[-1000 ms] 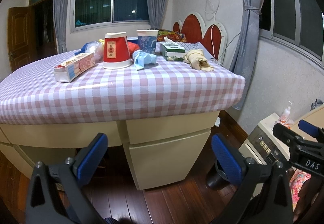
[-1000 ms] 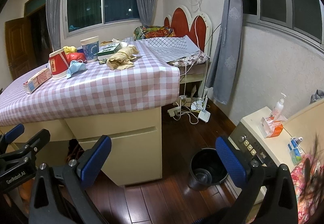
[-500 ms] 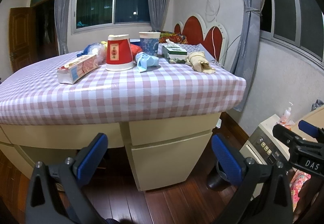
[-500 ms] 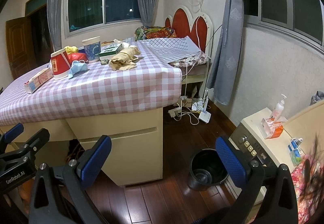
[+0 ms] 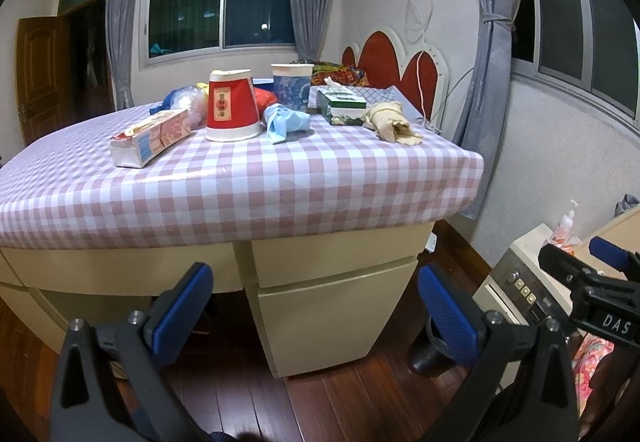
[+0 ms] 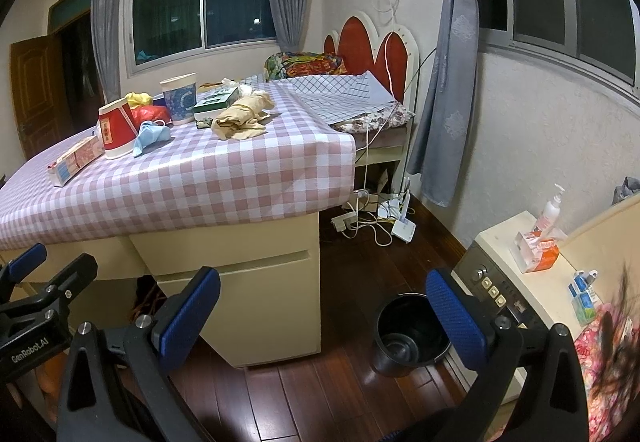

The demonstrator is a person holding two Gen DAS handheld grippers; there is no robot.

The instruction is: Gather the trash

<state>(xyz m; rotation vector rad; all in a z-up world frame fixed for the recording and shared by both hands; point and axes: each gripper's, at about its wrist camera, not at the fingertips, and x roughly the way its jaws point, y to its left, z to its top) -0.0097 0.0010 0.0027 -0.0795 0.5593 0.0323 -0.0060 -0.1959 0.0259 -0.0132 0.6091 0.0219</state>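
While the trash sat untouched on the table (image 5: 256,186), you held both tools low before its front edge, the left tool (image 5: 316,306) and right tool (image 6: 324,306) each with fingers spread wide and gripping nothing. The red cup (image 5: 231,110), blue mask (image 5: 286,124) and tan wrapper (image 5: 394,122) lay above and ahead, seemingly nearer your left tool. The black bin (image 6: 408,334) stood on the floor below your right.

Pink-and-white checked tablecloth (image 5: 248,178), red paper cup (image 5: 231,110), black bin (image 6: 408,334), blue-padded fingers (image 6: 190,312)
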